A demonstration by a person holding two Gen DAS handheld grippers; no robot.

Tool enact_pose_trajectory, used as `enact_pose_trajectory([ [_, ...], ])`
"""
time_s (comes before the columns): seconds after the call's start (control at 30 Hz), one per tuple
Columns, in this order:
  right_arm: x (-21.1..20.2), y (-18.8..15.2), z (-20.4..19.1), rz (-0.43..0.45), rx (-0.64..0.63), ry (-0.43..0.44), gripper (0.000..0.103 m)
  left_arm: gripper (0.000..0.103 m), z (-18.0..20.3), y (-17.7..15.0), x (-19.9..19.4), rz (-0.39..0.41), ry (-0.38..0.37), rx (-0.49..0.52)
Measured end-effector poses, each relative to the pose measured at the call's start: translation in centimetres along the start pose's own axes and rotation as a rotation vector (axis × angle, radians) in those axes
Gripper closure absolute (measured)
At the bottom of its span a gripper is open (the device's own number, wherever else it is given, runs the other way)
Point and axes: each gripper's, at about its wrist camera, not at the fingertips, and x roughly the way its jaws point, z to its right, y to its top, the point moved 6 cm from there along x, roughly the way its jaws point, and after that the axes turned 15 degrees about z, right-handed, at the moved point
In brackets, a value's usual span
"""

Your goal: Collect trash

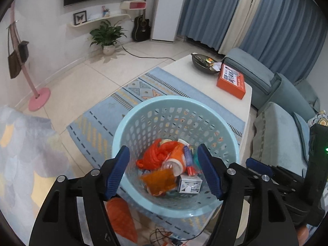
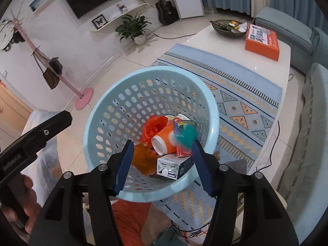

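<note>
Pale blue perforated plastic basket (image 1: 176,207) — I am hovering both sets of jaws just above its mouth, left gripper (image 1: 167,172) and right gripper (image 2: 162,167) both parted, gripping nothing — trash lying directly below.

Pale blue perforated basket (image 1: 127,127), orange cup (image 2: 164,135), orange box (image 1: 231,81), blue rug (image 2: 242,102) with yellow triangles

orange box (image 1: 231,81) print too blurred, no text readable
</note>
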Motion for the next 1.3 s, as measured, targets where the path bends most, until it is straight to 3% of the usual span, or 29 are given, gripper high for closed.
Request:
enact_pose_trajectory([
  [0.17, -2.1, 0.5, -3.0, 0.054, -0.06, 0.049, 0.048, 0.034, -1.3, -0.3, -2.6, 0.03, 0.016, -0.005],
  [0.23, -3.2, 0.9, -4.2, 0.088, -0.07, 0.07, 0.047, 0.028, -2.1, -0.2, -4.4, 0.067, 0.042, -0.009],
  [0.5, -7.8, 0.7, -8.3, 0.219, -0.088, 0.111, 0.042, 0.026, -6.1, -0.7, -12.7, 0.21, 0.102, -0.033],
  [0.63, -10.5, 0.5, -10.4, 0.331, -0.205, 0.003, 0.042, 0.026, -6.9, -2.0, -15.6, 0.226, 0.066, -0.057],
  [0.87, -15.0, 0.9, -12.1, 0.51, -0.274, -0.076, 0.033, 0.02, -8.3, -3.3, -19.7, 0.382, 0.203, -0.028],
  [1.03, -16.3, -1.3, -13.5, 0.593, -0.364, -0.176, 0.033, 0.018, -7.6, -4.5, -21.0, 0.5, 0.281, 0.036],
  [1.13, -16.8, -2.6, -14.1, 0.61, -0.384, -0.182, 0.032, 0.017, -8.0, -5.2, -20.7, 0.494, 0.31, 0.037],
  [1.2, -17.0, -3.0, -14.2, 0.61, -0.379, -0.18, 0.028, 0.016, -8.2, -5.2, -20.7, 0.493, 0.273, 0.01],
  [1.3, -16.8, -3.3, -14.0, 0.586, -0.358, -0.171, 0.028, 0.014, -8.7, -5.4, -21.1, 0.504, 0.319, 0.03],
])
